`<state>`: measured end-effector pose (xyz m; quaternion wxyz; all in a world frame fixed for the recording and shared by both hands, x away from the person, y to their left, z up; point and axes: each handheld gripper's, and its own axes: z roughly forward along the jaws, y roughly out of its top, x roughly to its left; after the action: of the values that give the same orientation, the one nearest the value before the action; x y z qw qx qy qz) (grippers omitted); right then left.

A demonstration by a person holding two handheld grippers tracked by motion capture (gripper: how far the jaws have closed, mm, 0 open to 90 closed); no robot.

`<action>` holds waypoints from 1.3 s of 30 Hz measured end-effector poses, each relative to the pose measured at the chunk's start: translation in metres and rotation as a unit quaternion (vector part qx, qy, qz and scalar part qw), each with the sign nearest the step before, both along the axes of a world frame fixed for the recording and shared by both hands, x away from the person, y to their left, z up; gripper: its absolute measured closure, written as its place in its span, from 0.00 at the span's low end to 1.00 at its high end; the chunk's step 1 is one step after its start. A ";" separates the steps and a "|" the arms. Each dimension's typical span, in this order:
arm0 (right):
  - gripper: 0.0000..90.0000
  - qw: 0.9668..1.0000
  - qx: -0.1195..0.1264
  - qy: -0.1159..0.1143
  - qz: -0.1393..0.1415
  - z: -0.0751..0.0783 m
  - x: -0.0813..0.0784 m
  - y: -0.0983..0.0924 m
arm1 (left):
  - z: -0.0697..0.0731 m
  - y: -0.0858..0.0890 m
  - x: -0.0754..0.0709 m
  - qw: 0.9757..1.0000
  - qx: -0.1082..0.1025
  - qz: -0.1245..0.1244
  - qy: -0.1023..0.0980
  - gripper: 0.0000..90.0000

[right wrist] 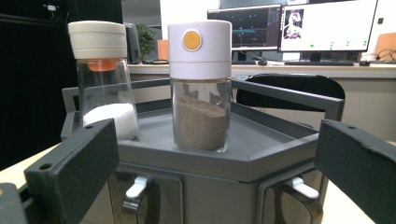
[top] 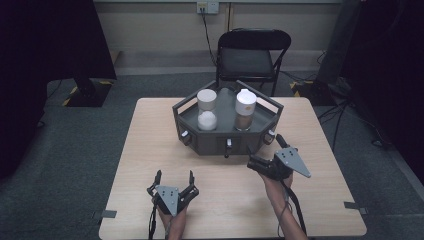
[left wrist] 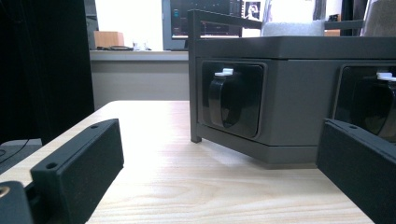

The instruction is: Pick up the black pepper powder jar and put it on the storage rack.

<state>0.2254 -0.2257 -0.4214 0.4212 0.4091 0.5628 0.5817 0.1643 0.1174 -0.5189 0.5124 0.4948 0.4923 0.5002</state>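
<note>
Both grippers sit on the table (top: 150,150), jaws spread, holding nothing. Right gripper (top: 264,151) is just off the rack (top: 227,142) at its 5 o'clock, facing the brown jar (right wrist: 200,84). Left gripper (top: 174,181) hangs back around 7 o'clock.

left gripper (left wrist: 219,168) low over the table (left wrist: 187,186), jaws wide apart, nothing between them | grey rack (left wrist: 289,93) just ahead, standing on the table | black hook (left wrist: 224,102) with white clip hanging in its recess | monitor (left wrist: 205,18) behind
</note>
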 end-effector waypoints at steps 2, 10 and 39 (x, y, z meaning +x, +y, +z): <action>0.00 1.000 0.004 -0.002 -0.003 -0.003 -0.005 -0.002 | 0.000 0.000 0.000 1.000 0.000 0.000 0.000 0.01; 0.00 1.000 0.001 -0.013 -0.015 -0.015 -0.024 -0.007 | 0.000 0.000 0.000 1.000 0.000 0.001 0.000 0.00; 0.00 0.999 0.007 0.010 -0.048 -0.068 -0.059 -0.015 | 0.000 -0.001 -0.001 1.000 0.000 0.004 0.000 0.00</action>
<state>0.1665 -0.2407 -0.4895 0.4401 0.4445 0.5427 0.5605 0.1636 0.1159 -0.5190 0.5105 0.4923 0.4945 0.5024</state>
